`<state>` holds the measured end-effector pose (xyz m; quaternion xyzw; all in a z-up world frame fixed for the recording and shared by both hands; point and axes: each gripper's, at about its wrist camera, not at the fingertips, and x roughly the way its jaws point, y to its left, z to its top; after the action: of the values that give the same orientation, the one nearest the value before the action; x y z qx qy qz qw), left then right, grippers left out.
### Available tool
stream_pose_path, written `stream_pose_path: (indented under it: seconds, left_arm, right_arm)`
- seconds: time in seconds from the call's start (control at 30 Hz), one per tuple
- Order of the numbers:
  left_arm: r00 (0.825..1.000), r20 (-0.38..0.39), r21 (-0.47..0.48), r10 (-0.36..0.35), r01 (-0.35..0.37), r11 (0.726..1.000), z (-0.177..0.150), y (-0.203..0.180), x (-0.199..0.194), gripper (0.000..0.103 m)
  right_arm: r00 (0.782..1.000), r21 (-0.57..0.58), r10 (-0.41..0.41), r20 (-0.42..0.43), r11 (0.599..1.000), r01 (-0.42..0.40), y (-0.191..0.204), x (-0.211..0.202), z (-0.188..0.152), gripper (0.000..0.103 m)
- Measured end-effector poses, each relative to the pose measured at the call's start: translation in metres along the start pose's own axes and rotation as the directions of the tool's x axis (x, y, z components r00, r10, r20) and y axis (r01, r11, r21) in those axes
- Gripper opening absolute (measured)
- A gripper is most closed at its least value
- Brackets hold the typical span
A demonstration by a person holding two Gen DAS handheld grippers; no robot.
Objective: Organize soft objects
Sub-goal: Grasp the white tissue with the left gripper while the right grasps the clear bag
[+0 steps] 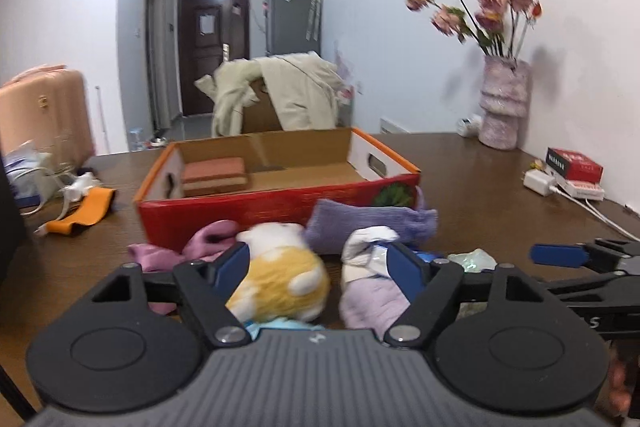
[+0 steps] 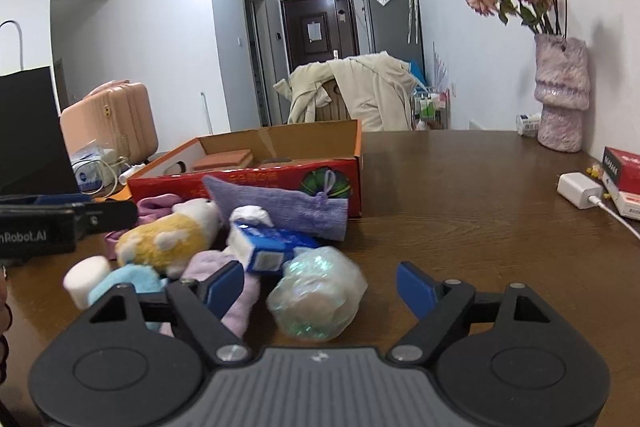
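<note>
Soft things lie heaped on the desk (image 2: 480, 227) just in front of the red cardboard box (image 1: 256, 207), which stands open-topped behind them, most likely the place they are meant to go. Farthest left in the heap is a pink cloth (image 1: 208, 239), partly under the other items. Next comes the yellow and white plush toy (image 1: 280, 275), lying on its side between the fingers of the left claw (image 1: 320, 269); the claw is spread wide, its left pad close against the toy and its right pad beside a white and lilac sock (image 1: 368, 287), so it has hold of nothing yet and seems lined up to close on the toy. Behind them a purple knitted pouch (image 1: 368, 223) leans against the box wall. A blue and white tissue pack (image 2: 276, 247) lies in the middle of the pile, seen from the right wrist. Right of it sits a clear plastic-wrapped bundle (image 2: 316, 299), inside the wide-open right claw (image 2: 320, 291), nearer its left finger than its right, with neither pad visibly touching. Inside the box, at its left end, a brown sponge-like pad (image 1: 214, 173) already rests.
</note>
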<state>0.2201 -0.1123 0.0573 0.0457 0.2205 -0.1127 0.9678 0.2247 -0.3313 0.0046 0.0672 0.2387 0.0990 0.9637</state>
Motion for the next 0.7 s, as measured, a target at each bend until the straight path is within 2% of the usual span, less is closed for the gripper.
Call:
stream_pose_path:
  seconds: [0.17,0.23,0.3,0.47,0.57,0.6,0.63,0.67,0.7]
  left_arm:
    - [0.999,-0.034,0.038,-0.023,0.025,0.999,0.008,-0.023,0.031,0.077]
    - [0.998,-0.057,0.034,-0.015,0.017,0.999,0.009,-0.028,0.044,0.077]
    - [0.996,-0.089,0.009,-0.004,0.005,1.000,0.013,-0.029,0.058,0.078]
    - [0.985,-0.169,-0.085,-0.031,0.016,0.996,0.023,-0.028,0.094,0.077]
    - [0.967,-0.242,-0.163,-0.075,0.036,0.986,0.023,-0.022,0.115,0.054]
    - [0.958,-0.270,-0.197,-0.098,0.044,0.979,0.022,-0.019,0.121,0.038]
    - [0.955,-0.277,-0.230,-0.110,0.045,0.972,0.021,-0.015,0.124,0.035]
    - [0.959,-0.265,-0.241,-0.102,0.036,0.970,0.021,-0.013,0.123,0.029]
    - [0.961,-0.258,-0.251,-0.100,0.034,0.968,0.022,-0.011,0.120,0.020]
  right_arm:
    - [0.997,0.030,0.052,-0.061,0.998,-0.050,-0.013,0.025,0.002,0.064]
    - [0.992,0.035,0.086,-0.088,0.996,-0.083,-0.017,0.031,0.002,0.046]
    - [0.989,0.036,0.106,-0.105,0.994,-0.102,-0.021,0.034,0.003,0.039]
    - [0.986,0.032,0.123,-0.112,0.992,-0.120,-0.034,0.036,0.005,0.036]
    - [0.985,0.046,0.129,-0.116,0.991,-0.125,-0.043,0.037,0.006,0.036]
    - [0.984,0.047,0.133,-0.117,0.991,-0.128,-0.044,0.037,0.005,0.036]
    - [0.983,0.046,0.138,-0.118,0.990,-0.133,-0.045,0.036,0.005,0.036]
    - [0.983,0.042,0.140,-0.118,0.990,-0.136,-0.045,0.036,0.004,0.036]
    - [0.983,0.041,0.142,-0.118,0.990,-0.138,-0.045,0.035,0.004,0.035]
